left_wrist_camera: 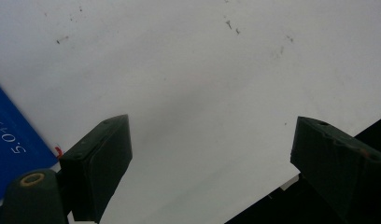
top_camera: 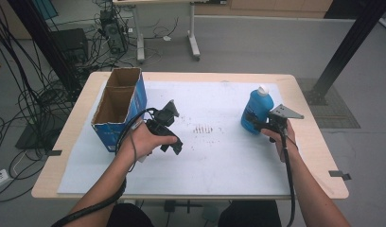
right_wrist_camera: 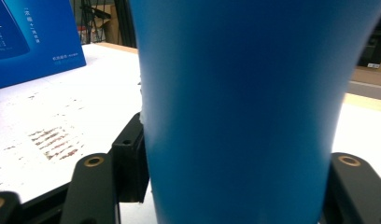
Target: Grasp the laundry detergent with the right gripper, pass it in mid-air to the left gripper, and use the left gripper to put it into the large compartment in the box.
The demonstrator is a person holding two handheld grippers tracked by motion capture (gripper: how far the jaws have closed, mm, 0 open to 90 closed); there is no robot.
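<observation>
Blue bottle (top_camera: pixel 256 112): white cap, standing upright at right of centre in the high view, on the white sheet (top_camera: pixel 214 156). The right gripper (top_camera: pixel 263 126) pinches its lower body from the near side; in the right gripper view the bottle (right_wrist_camera: pixel 240 107) sits between the two black jaws, which press its sides. Contents cannot be told.

Cardboard box (top_camera: pixel 119 106): blue outside, brown inside, open top, two compartments; left of centre in the high view, on the sheet's left edge. Nothing can be made out inside either compartment.

Left gripper (top_camera: pixel 174 127): centre-left, just right of the box, jaws spread wide with nothing between them, over bare sheet.

Surface: light wooden table (top_camera: pixel 304 109) covered by the white sheet, with dark scuff marks (top_camera: pixel 203 128) at centre.

Room: grey floor, tangled black cables (top_camera: pixel 25 101) at upper left, white desk legs (top_camera: pixel 193 42) at top.
</observation>
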